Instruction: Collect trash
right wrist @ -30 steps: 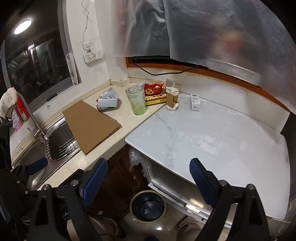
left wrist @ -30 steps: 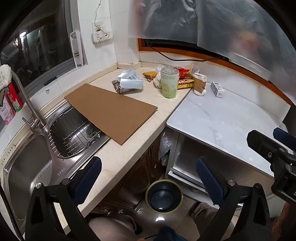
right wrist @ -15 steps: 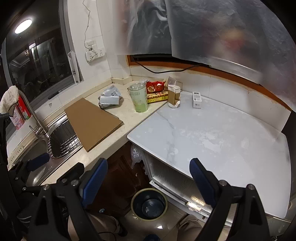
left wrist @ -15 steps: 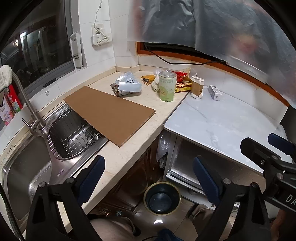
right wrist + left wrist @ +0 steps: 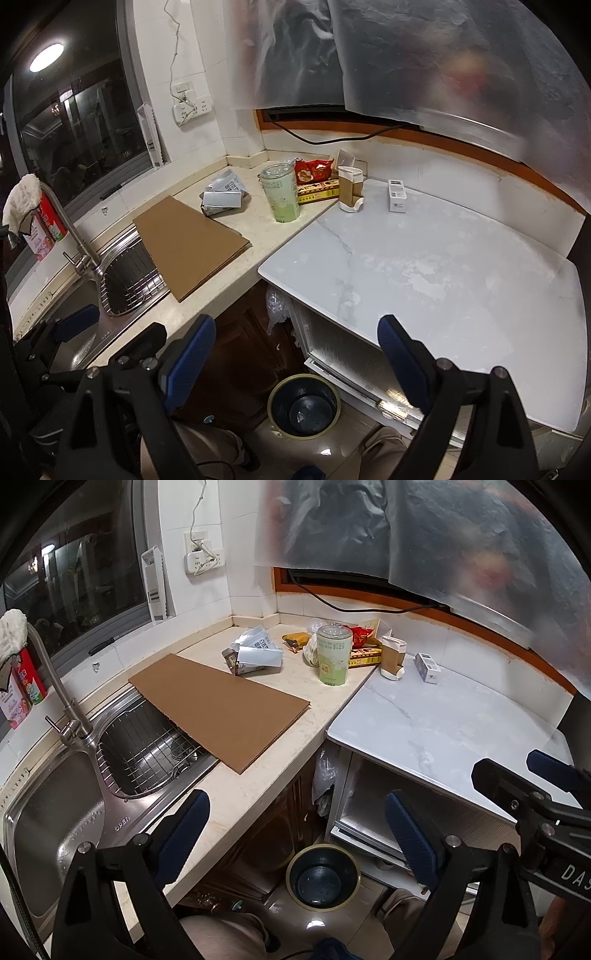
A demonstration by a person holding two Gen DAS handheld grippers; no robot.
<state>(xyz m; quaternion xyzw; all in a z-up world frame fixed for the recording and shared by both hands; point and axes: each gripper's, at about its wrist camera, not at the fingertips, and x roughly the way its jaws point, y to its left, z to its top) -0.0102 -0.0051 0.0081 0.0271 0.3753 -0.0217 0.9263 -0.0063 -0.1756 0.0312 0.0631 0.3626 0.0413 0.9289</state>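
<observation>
Trash lies in the counter's far corner: a flat brown cardboard sheet (image 5: 221, 705) half over the sink, a crumpled silver packet (image 5: 255, 653), a green plastic cup (image 5: 333, 654), a red snack bag (image 5: 314, 170), a yellow box (image 5: 318, 192), a small brown-and-white carton (image 5: 392, 658) and a small white box (image 5: 427, 667). A round dark bin (image 5: 323, 877) stands on the floor below the counter; it also shows in the right wrist view (image 5: 303, 404). My left gripper (image 5: 295, 830) is open and empty, well short of the counter. My right gripper (image 5: 295, 354) is open and empty, above the bin.
A steel sink (image 5: 55, 805) with a wire rack (image 5: 147, 746) and a tap (image 5: 66, 705) lies to the left. A white marble top (image 5: 443, 266) fills the right side, over a white appliance (image 5: 343, 354). A plastic sheet (image 5: 406, 55) hangs overhead.
Both grippers have drawn back and tilted a little; the counter and trash look slightly farther away. Both stay open and empty. Nothing on the counter moved.
</observation>
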